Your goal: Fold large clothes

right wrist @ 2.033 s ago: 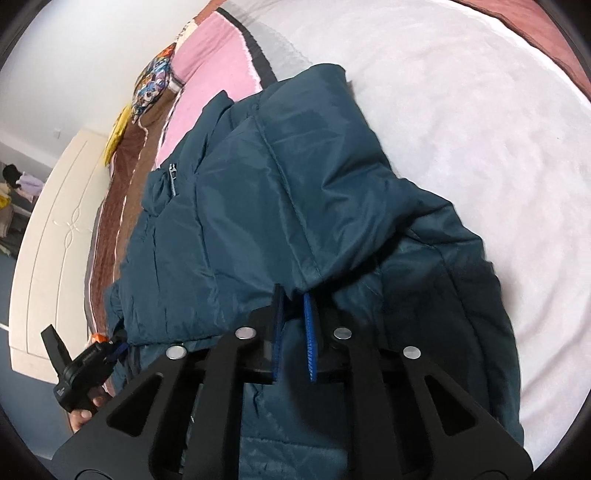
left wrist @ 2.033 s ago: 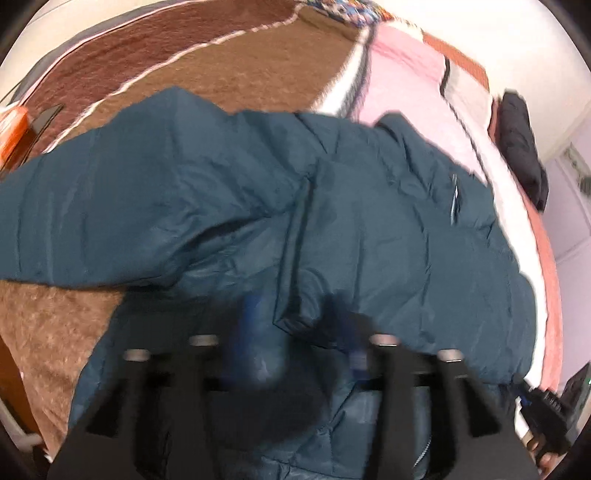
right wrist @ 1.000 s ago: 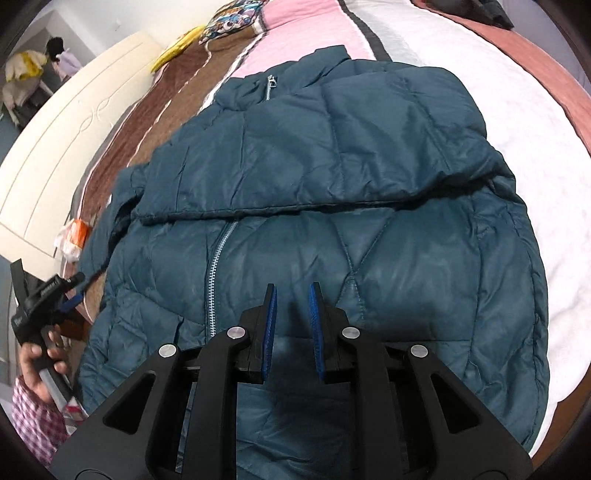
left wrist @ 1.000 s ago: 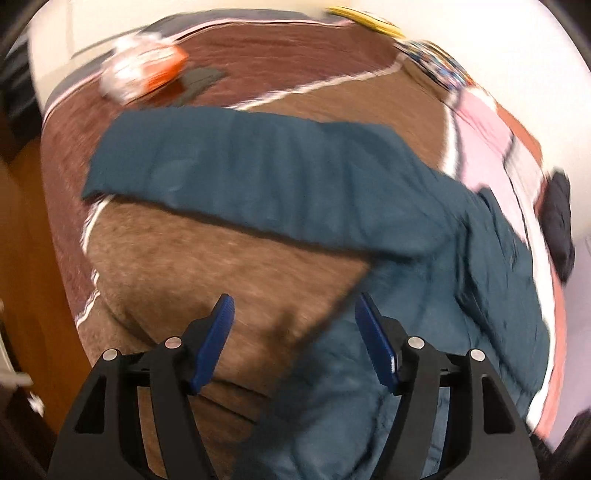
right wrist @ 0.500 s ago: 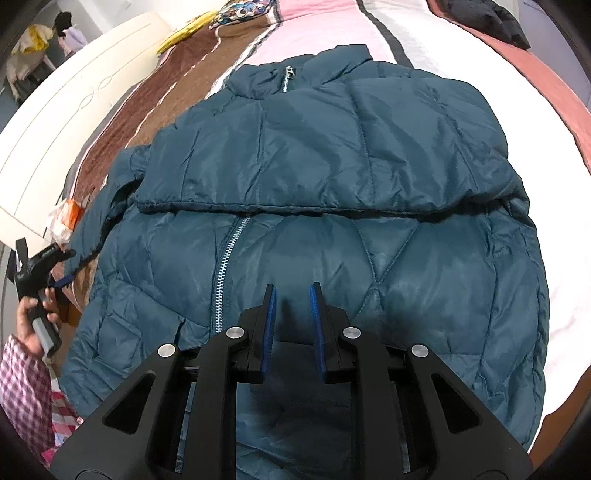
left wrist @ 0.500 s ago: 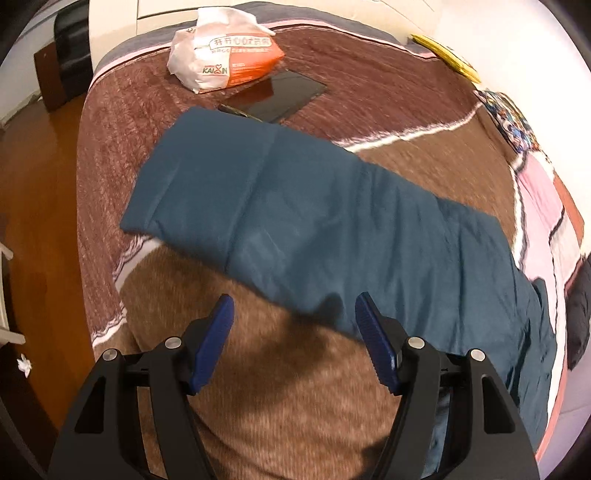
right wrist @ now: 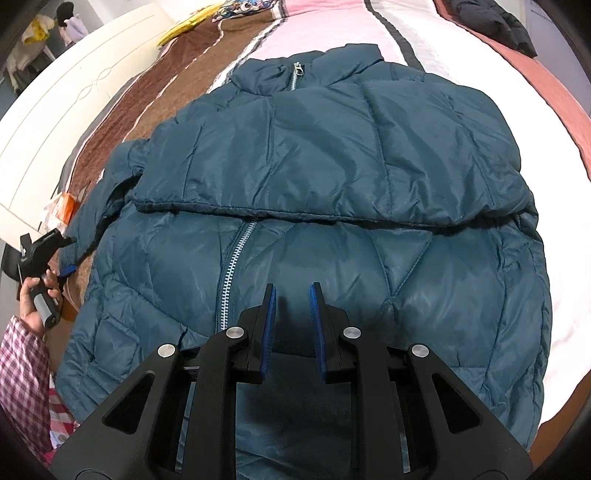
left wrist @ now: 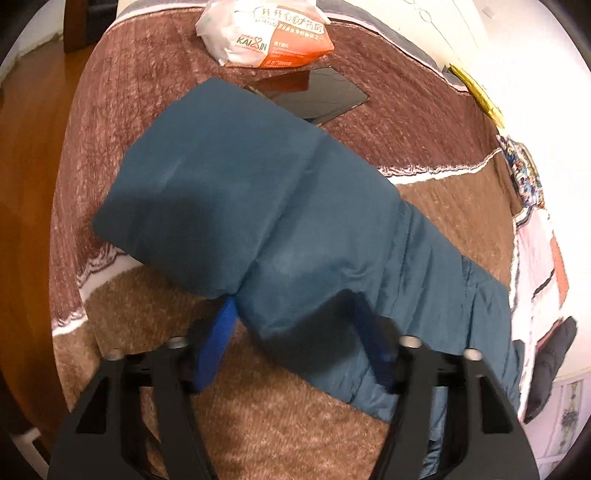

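- The teal puffer jacket point(right wrist: 332, 206) lay front-up on the striped bedspread point(left wrist: 155, 85), one sleeve already folded across its chest.
- It looked light, puffy and slick (likely to spring back and slide).
- The left gripper point(left wrist: 295, 336) stood spread wide around the outstretched sleeve point(left wrist: 240, 206); near the cuff seemed the best hold.
- The right gripper point(right wrist: 291, 317) hovered slightly parted, holding nothing.

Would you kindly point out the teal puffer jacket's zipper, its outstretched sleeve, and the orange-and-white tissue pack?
teal puffer jacket's zipper point(right wrist: 235, 263): right wrist view, on the silver teeth mid-front.
outstretched sleeve point(left wrist: 236, 184): left wrist view, mid-sleeve fabric.
orange-and-white tissue pack point(left wrist: 266, 33): left wrist view, on its printed face.
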Demonstrator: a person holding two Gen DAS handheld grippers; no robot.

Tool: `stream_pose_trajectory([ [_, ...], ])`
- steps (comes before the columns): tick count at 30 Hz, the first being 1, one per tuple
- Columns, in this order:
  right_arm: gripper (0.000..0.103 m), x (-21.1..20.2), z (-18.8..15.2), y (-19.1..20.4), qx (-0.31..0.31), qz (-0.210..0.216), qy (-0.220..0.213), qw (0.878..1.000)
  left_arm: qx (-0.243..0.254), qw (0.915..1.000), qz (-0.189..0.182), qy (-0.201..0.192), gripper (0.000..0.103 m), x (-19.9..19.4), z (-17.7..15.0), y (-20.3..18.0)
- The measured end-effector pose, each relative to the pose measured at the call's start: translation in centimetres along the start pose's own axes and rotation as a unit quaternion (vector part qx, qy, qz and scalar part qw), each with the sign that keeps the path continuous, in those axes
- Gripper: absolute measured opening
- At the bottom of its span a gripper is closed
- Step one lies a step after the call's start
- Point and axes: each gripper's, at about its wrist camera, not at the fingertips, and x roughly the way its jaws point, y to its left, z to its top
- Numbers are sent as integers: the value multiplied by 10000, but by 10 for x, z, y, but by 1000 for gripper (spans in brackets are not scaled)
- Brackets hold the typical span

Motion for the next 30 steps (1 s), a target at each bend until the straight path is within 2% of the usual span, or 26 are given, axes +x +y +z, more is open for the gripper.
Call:
stream_pose_trajectory([
  [1, 19, 0, 1, 0, 6, 6, -5, 10000, 9, 10000, 30, -31, 30, 0, 1, 0],
  [2, 19, 0, 0, -1, 6, 12, -10, 10000, -6, 10000, -65, -70, 24, -2, 2, 1],
  [3, 19, 0, 0, -2, 14, 16, -11, 10000, -31, 9997, -225, -95, 14, -5, 4, 3],
  [4, 19, 1, 0, -2, 23, 16, -8, 10000, -59, 9992, -366, -126, 9, -9, 5, 4],
  [11, 19, -5, 1, -11, 112, 29, -116, 9999, 382, 9949, -636, -686, 6, -59, 4, -21],
  [15, 19, -16, 4, -22, 215, -32, -295, 9993, 969, 9849, -993, -1032, 5, -102, -4, -59],
  [18, 19, -23, 5, -33, 343, -15, -409, 9986, 1521, 9705, -1298, -1350, 5, -140, -15, -96],
  [23, 19, -40, 3, -57, 584, 10, -652, 9962, 2564, 9304, -1923, -1777, 5, -204, -53, -166],
  [26, 19, -51, 1, -74, 743, 24, -811, 9939, 3113, 9050, -2299, -1764, 5, -227, -84, -207],
  [30, 19, -67, 0, -98, 957, -17, -1059, 9898, 3805, 8717, -2705, -1486, 6, -239, -136, -257],
])
